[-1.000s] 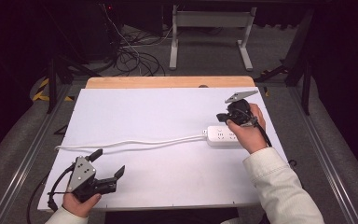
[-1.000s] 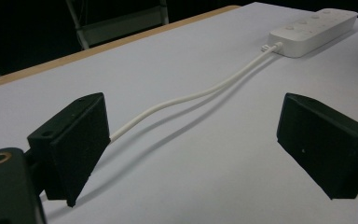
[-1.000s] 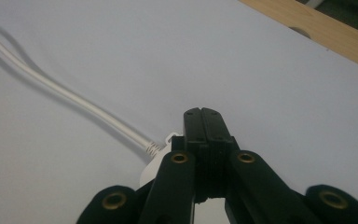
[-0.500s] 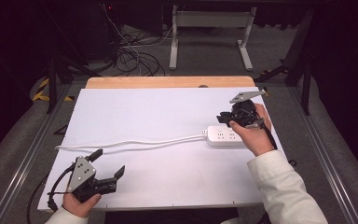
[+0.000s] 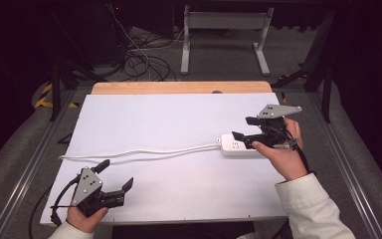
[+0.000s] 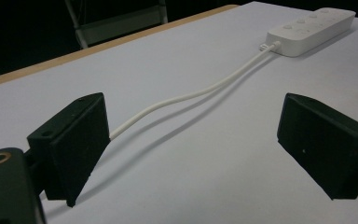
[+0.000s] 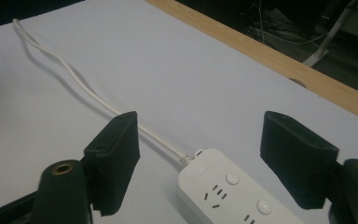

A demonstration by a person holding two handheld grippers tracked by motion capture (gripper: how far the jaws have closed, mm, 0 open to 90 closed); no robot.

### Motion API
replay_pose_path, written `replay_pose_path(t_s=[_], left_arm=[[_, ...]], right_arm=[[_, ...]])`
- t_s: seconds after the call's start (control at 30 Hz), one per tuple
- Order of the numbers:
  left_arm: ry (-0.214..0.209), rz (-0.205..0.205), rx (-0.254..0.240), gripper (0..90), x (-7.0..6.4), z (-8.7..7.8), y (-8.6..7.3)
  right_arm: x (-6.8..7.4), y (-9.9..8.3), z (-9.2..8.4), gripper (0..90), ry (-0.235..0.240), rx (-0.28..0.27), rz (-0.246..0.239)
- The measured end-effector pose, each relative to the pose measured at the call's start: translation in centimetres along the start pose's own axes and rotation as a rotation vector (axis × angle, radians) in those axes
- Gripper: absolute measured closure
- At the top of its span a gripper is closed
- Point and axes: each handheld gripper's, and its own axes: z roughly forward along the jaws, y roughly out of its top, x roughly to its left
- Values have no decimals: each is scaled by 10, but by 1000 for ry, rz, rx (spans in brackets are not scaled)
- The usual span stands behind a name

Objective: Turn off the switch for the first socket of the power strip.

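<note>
From above, a white power strip (image 5: 238, 146) lies right of centre on the surface (image 5: 169, 114), its cord (image 5: 139, 152) running left; the right tool (image 5: 244, 128) hovers over it, jaws apart. Through the left tool (image 6: 193, 144), also spread, the strip sits far off. Along the right tool's jaws it lies just below; likely an approach, next lowering squarely.

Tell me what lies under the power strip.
The power strip lies flat on the white table sheet, its cord trailing left. The open right tongs hover over its cord end. The hand covers its far end.
</note>
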Motion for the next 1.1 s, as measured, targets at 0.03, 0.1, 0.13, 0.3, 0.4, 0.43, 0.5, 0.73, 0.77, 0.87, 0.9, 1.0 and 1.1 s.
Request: replay_pose_path(t_s=[0.03, 0.1, 0.13, 0.3, 0.4, 0.43, 0.5, 0.73, 0.77, 0.87, 0.9, 1.0, 1.1], left_arm=[[0, 2, 1, 94, 0, 0, 0], [-3, 0, 4, 93, -1, 0, 0], [-3, 1, 3, 93, -1, 0, 0], [-6, 2, 3, 92, -2, -1, 0], [-10, 4, 4, 91, -3, -2, 0], [-9, 9, 4, 91, -3, -2, 0], [-11, -1, 1, 91, -5, -3, 0], [-10, 5, -1, 91, -7, -4, 0], [-9, 2, -2, 91, -7, -5, 0], [-10, 0, 1, 91, -7, -5, -1], [-10, 1, 1, 91, -8, -5, -1], [-7, -1, 0, 91, -8, -6, -1], [-8, 8, 4, 91, -8, -6, -1]], right_arm=[[3, -2, -5, 246, 9, -18, -9], [6, -5, -9, 230, 25, -40, -20], [6, -5, -9, 230, 25, -40, -20], [14, -16, -19, 178, 65, -110, -25], [18, -24, -23, 162, 83, -138, -21], [18, -27, -24, 152, 91, -151, -22], [19, -30, -25, 143, 98, -164, -19], [22, -56, -28, 118, 130, -214, 7], [22, -64, -28, 115, 123, -215, 6], [22, -75, -26, 111, 129, -217, 0], [22, -75, -26, 111, 129, -217, 0], [22, -90, -23, 110, 131, -219, 3], [22, -101, -18, 111, 133, -219, 17]])
